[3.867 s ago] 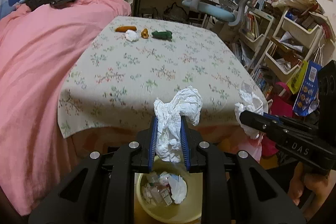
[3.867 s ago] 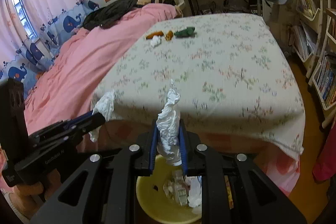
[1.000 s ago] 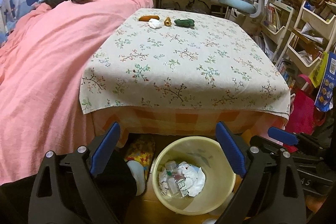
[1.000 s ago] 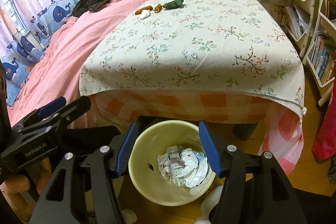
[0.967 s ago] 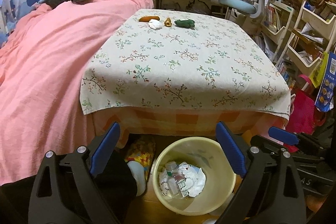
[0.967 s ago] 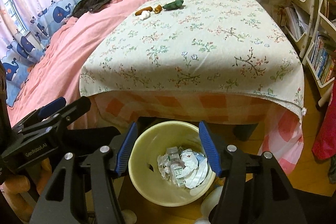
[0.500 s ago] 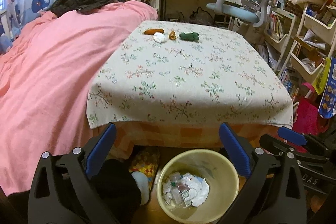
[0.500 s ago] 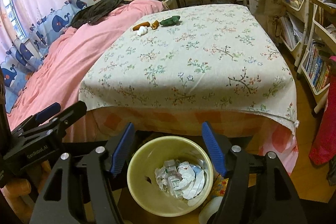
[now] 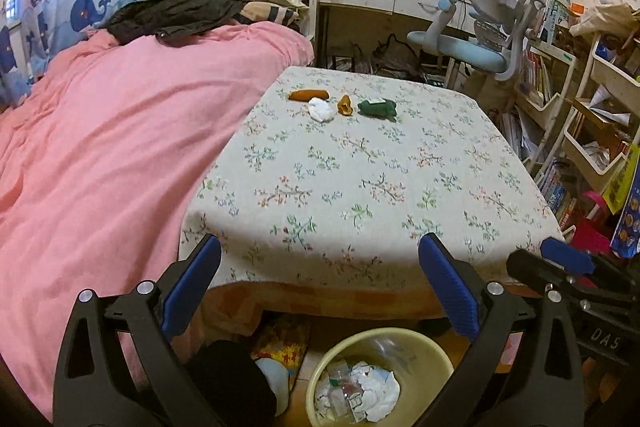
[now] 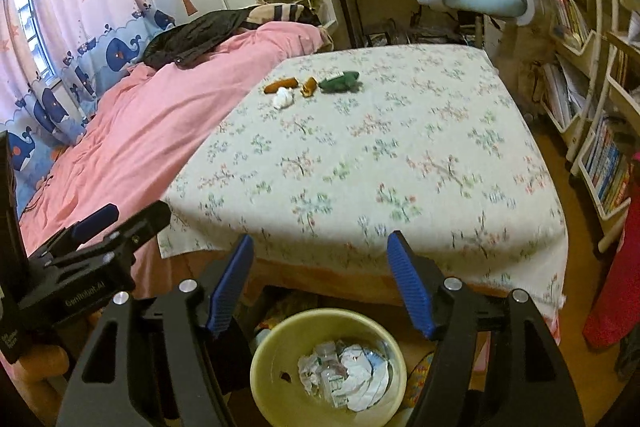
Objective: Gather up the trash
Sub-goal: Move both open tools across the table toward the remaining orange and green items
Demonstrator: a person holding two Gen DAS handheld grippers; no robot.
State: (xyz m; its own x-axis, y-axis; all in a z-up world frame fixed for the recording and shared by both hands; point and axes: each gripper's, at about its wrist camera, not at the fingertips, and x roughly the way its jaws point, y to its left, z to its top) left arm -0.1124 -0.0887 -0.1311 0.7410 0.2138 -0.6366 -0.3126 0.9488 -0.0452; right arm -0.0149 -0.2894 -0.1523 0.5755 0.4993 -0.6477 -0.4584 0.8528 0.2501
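Observation:
A pale yellow bin (image 9: 320, 375) (image 10: 264, 351) stands on the floor below the table's near edge, holding crumpled tissues and a small bottle. Far across the floral tablecloth (image 9: 360, 167) (image 10: 380, 147) lie a white tissue wad (image 9: 321, 109) (image 10: 283, 96), an orange wrapper (image 9: 309, 94) (image 10: 281, 84), a small brown piece (image 9: 345, 105) (image 10: 309, 85) and a green wrapper (image 9: 377, 107) (image 10: 340, 81). My left gripper (image 9: 320, 259) is open and empty above the bin. My right gripper (image 10: 320, 255) is open and empty beside it.
A bed with a pink duvet (image 9: 100, 147) lies along the table's left side. A blue desk chair (image 9: 480, 39), a desk and crowded shelves (image 9: 592, 115) stand behind and right. A red bag (image 10: 616, 267) hangs at the right.
Both grippers let go of their tissue wads into the bin and opened wide. Since then both have risen and tilted up toward the table top.

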